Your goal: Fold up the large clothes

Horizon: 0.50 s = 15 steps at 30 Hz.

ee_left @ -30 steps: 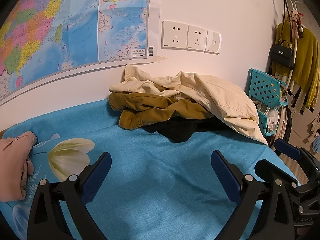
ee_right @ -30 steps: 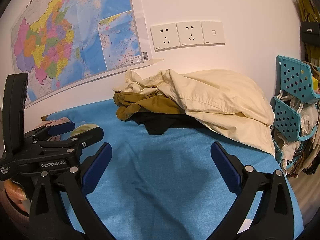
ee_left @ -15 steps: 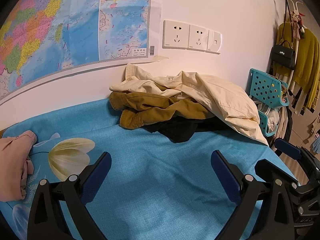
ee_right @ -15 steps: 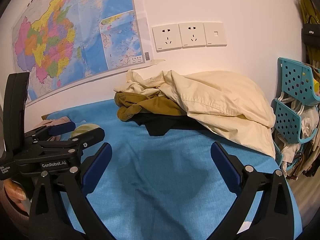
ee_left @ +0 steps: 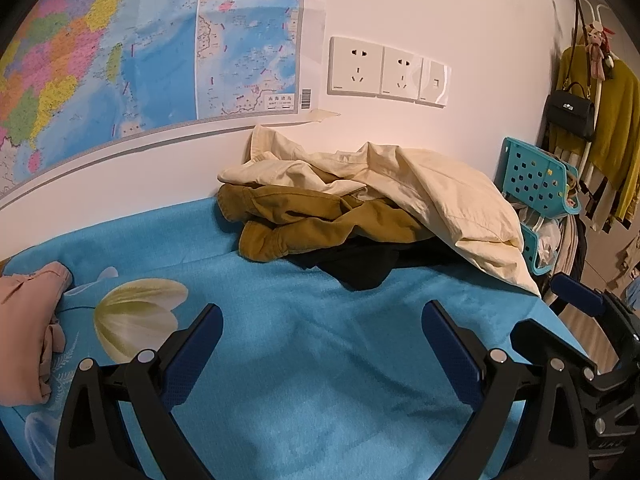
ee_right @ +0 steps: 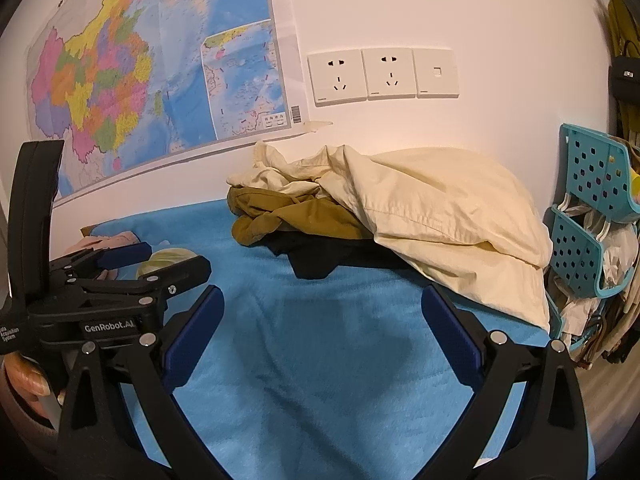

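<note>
Pink garment [ee_left: 24, 332]: lies bunched at the far left of the blue cloth [ee_left: 320, 360]; not the item in hand, in my judgement.
Left tongs [ee_left: 320, 344]: spread wide, nothing between the pads, hovering over bare cloth short of the heap.
Clothes heap [ee_left: 360, 216]: piled against the wall under the sockets [ee_left: 388, 70]; a brown garment [ee_left: 320, 220] sits left of centre, a black garment [ee_left: 360, 264] underneath, a cream garment [ee_left: 452, 196] draped on top and trailing off to the right.
Right tongs [ee_right: 320, 324]: likewise spread wide and empty, level with the left pair.
Step in hand: judged to be the reach for the first piece.
Advice: take the cream garment, since it lies uppermost; grip two separate edges, one per side, and lift clear before spreading.
Risk: a pinch taken too deep could drag the brown piece along.
Basket [ee_right: 592, 216]: stands just beside the trailing cream edge; keep the pull away from it.
</note>
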Tool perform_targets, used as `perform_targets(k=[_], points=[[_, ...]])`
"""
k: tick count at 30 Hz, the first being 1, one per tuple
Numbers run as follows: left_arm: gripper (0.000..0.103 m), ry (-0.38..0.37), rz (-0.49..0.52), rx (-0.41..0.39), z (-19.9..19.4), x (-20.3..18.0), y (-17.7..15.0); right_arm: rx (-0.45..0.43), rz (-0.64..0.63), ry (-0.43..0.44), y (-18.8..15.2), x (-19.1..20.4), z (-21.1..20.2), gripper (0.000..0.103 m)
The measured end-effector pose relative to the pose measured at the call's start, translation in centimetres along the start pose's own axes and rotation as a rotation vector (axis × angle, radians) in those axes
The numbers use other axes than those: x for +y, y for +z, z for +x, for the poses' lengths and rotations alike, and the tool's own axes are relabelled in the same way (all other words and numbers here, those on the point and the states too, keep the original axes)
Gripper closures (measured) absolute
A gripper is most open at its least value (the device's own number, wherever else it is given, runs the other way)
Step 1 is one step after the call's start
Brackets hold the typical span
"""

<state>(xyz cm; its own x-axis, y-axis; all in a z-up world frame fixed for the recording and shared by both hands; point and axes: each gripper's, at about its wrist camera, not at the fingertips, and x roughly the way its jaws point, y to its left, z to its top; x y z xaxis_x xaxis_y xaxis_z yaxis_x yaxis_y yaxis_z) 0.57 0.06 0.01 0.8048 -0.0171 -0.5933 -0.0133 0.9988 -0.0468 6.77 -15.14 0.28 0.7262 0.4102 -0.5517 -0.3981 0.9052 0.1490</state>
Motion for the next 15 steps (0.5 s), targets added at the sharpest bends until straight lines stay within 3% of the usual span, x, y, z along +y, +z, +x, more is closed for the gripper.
perform_targets(k=[15], points=[[0.007,0.002,-0.016,0.021,1.7,0.4,1.3,-0.006,-0.019,0.001,0.8,-0.4,1.2,0.006]])
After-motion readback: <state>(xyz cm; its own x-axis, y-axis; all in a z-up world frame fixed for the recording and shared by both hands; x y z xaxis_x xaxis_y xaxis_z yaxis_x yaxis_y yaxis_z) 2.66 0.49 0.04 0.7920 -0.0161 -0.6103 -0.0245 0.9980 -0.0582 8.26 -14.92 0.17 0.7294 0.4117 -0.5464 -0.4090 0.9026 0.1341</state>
